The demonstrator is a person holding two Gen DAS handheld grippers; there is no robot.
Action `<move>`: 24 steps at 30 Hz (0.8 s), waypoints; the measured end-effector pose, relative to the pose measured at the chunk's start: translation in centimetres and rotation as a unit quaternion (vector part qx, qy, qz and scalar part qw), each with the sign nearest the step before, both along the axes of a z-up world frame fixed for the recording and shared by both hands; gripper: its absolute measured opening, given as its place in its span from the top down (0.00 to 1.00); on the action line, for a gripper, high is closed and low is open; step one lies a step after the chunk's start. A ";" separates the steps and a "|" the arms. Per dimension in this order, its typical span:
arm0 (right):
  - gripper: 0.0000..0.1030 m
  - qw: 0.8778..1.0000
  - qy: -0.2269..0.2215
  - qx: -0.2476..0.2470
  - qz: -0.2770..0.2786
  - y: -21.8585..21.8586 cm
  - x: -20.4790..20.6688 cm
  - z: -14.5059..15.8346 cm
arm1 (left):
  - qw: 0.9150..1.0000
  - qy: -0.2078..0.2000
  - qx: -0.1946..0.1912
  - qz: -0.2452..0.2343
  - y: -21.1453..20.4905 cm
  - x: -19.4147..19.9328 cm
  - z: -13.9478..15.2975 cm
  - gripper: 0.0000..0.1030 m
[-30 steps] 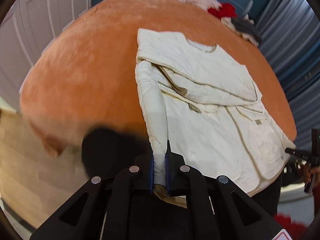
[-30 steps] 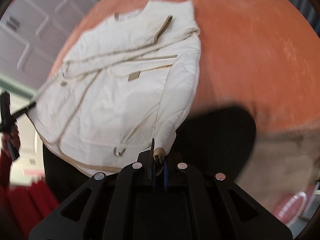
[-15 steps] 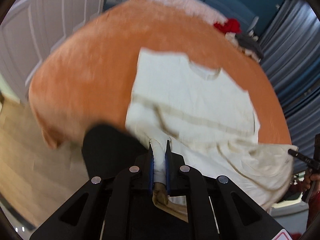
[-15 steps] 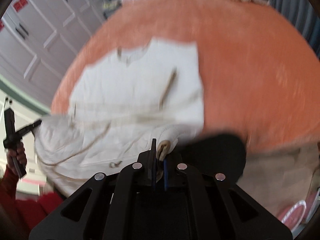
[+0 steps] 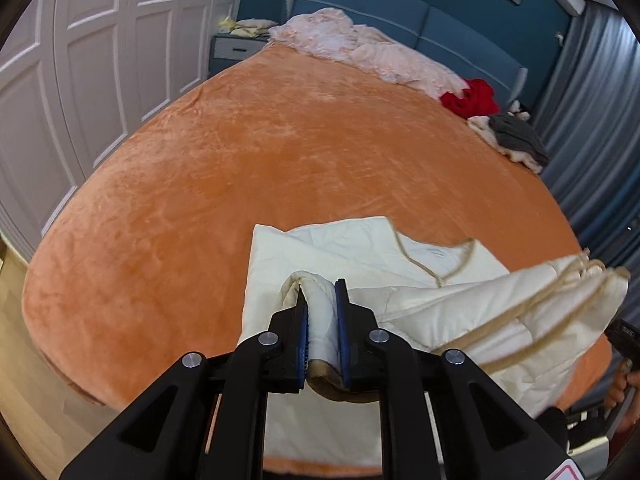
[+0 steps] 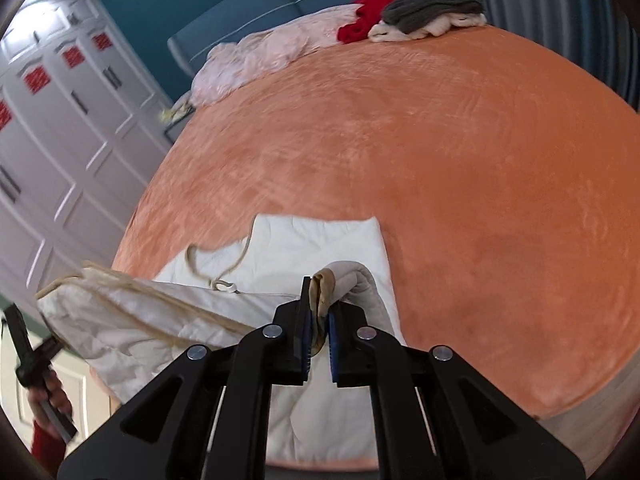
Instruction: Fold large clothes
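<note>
The cream jacket (image 5: 360,252) lies low and centre in both views on the orange bedspread (image 5: 240,168), its lower half lifted and doubling toward the collar. The left gripper (image 5: 322,320) pinches a padded hem fold; its jaws have just been easing apart. The right gripper (image 6: 318,320) clamps the tan-trimmed corner, likewise just loosening. Next, I judge: lay the raised edge flat, then release.

Home bedroom, orange-blanketed bed (image 5: 280,168), blue headboard (image 5: 400,16), white wardrobe doors (image 5: 80,60)
</note>
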State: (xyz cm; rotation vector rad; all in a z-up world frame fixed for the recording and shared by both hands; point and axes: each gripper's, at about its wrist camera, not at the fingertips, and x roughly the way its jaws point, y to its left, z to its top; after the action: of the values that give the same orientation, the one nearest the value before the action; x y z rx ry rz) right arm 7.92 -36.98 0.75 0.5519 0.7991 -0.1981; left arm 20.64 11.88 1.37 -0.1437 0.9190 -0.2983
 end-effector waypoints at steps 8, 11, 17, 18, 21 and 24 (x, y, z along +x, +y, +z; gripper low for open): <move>0.69 0.996 -0.076 0.035 -0.022 -0.3 -0.5 1.0 | 0.996 0.045 -0.076 0.031 2.7 3.0 0.1 0.76; 0.52 0.994 -0.103 0.002 -0.025 0.0 -1.4 2.1 | 0.992 -0.040 -0.091 0.079 4.7 1.5 3.3 0.50; 0.43 0.996 -0.086 -0.030 -0.009 1.2 -0.7 1.5 | 0.992 -0.069 -0.082 0.069 6.0 1.6 5.4 0.31; 0.40 0.996 -0.078 -0.033 -0.009 1.4 -0.6 1.0 | 0.994 -0.054 -0.078 0.059 5.6 1.9 4.6 0.30; 0.35 0.998 -0.055 -0.043 -0.004 1.9 0.4 -0.7 | 0.997 -0.012 -0.066 0.034 4.4 3.0 1.5 0.28; 0.35 0.997 -0.026 -0.066 0.001 2.0 1.6 -2.4 | 0.997 0.048 -0.059 0.021 3.1 4.4 -3.0 0.28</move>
State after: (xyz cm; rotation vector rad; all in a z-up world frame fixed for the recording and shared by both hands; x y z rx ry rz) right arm 9.57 -34.94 -1.64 0.4309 0.7302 -0.2326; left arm 24.99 14.95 -1.66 -0.2879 0.9930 -0.3083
